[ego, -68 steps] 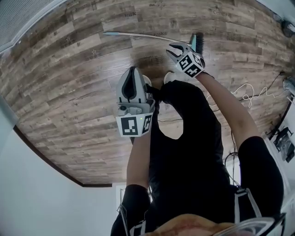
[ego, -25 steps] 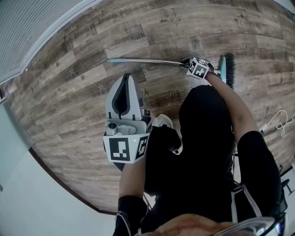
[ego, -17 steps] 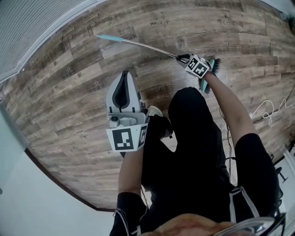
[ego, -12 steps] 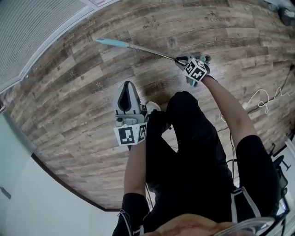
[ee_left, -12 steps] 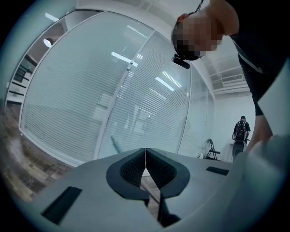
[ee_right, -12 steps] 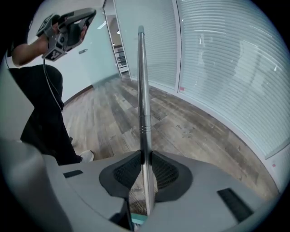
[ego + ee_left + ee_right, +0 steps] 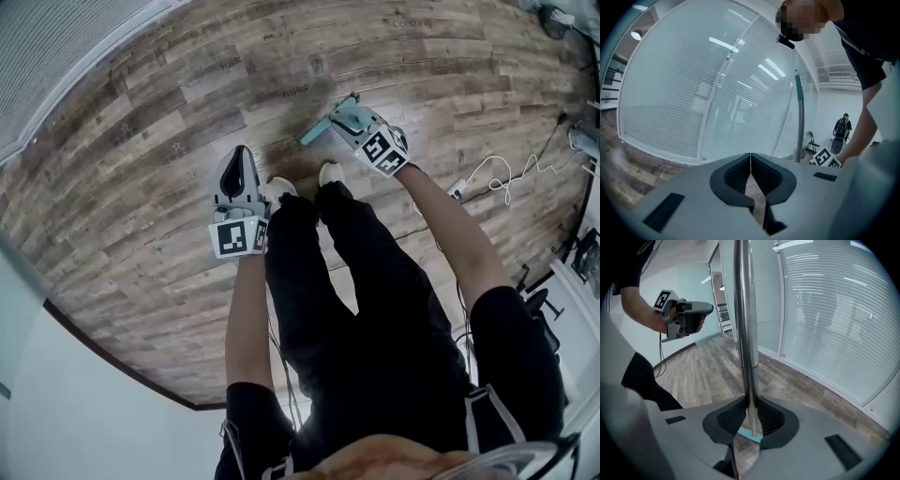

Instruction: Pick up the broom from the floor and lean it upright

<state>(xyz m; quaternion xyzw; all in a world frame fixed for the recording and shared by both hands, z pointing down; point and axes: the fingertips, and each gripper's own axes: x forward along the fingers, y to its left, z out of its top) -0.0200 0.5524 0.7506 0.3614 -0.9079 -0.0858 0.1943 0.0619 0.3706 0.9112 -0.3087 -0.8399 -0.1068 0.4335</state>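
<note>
Above the wooden floor, the right hand-held gripper is closed on the metal pole of the broom, which stands nearly upright between its pads (the teal head with bristles shows just below the jaws). The left hand-held gripper has its jaws pressed together on nothing, apart from the broom, facing a glass wall with blinds.
</note>
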